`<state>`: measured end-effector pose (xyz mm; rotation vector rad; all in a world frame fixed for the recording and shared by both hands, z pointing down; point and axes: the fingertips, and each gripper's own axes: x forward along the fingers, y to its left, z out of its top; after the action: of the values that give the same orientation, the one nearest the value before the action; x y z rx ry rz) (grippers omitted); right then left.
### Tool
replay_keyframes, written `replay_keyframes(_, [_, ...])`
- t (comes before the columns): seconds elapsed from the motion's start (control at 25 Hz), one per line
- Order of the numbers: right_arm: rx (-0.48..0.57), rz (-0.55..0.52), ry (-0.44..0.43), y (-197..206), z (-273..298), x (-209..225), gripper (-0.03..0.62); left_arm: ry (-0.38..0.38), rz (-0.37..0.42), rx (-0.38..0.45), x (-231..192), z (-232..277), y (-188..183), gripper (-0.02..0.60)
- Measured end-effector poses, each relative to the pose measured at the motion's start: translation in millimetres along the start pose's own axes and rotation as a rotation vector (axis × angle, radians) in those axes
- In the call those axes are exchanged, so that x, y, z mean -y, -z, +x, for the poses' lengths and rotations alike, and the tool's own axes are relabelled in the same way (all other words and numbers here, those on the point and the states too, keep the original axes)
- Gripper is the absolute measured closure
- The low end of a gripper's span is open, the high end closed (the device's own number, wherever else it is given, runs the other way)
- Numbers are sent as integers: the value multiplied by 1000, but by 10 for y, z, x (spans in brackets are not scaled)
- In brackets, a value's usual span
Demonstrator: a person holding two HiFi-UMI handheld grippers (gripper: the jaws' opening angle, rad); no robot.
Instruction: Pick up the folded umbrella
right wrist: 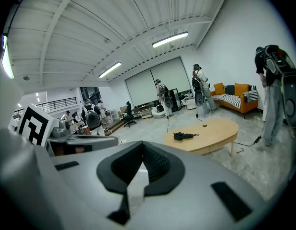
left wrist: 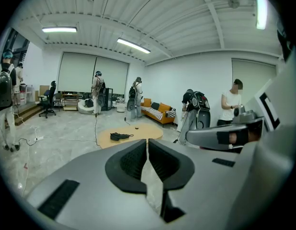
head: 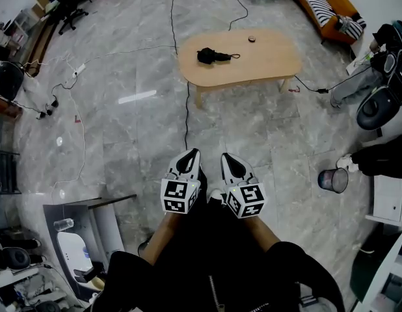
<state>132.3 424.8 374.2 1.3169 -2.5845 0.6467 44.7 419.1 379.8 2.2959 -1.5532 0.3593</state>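
A black folded umbrella (head: 213, 56) lies on the left part of a low oval wooden table (head: 266, 60), its strap trailing right. It also shows far ahead as the umbrella (left wrist: 119, 136) and the umbrella (right wrist: 183, 136). My left gripper (head: 190, 155) and right gripper (head: 229, 158) hang side by side over the floor, well short of the table. Both are shut with nothing between the jaws. The left gripper (left wrist: 147, 143) and the right gripper (right wrist: 142, 148) show pads pressed together.
A small dark round thing (head: 252, 39) sits on the table's far side. A black cable (head: 187, 103) runs across the marble floor toward me. A bin (head: 332, 180) stands at right, an orange sofa (head: 324, 5) beyond. Several people (left wrist: 97, 92) stand around.
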Motion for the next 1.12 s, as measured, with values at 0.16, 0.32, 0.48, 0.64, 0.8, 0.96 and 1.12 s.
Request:
replay_keyframes(0.16, [-15, -2, 12, -89, 255, 69, 583, 13, -4, -3, -174, 221, -113, 557])
replay_keyframes(0.32, [-15, -5, 21, -230, 534, 94, 583, 26, -3, -2, -396, 419, -238, 557])
replay_keyframes(0.48, [-22, -7, 35, -364, 810, 107, 583, 47, -7, -9, -602, 600, -359, 557])
replay_keyframes(0.64, [-26, -10, 49, -487, 1056, 129, 583, 61, -14, -19, -799, 770, -443, 557])
replay_keyframes(0.8, [-27, -7, 71, -582, 1254, 148, 583, 87, -15, -18, -946, 921, -539, 557])
replay_keyframes(0.96, [-29, -8, 85, -631, 1460, 118, 583, 110, -8, -17, -1098, 1061, -606, 557])
replay_keyframes(1.12, [-25, -8, 91, -691, 1676, 55, 583, 129, -2, -14, -1268, 1141, -687, 557])
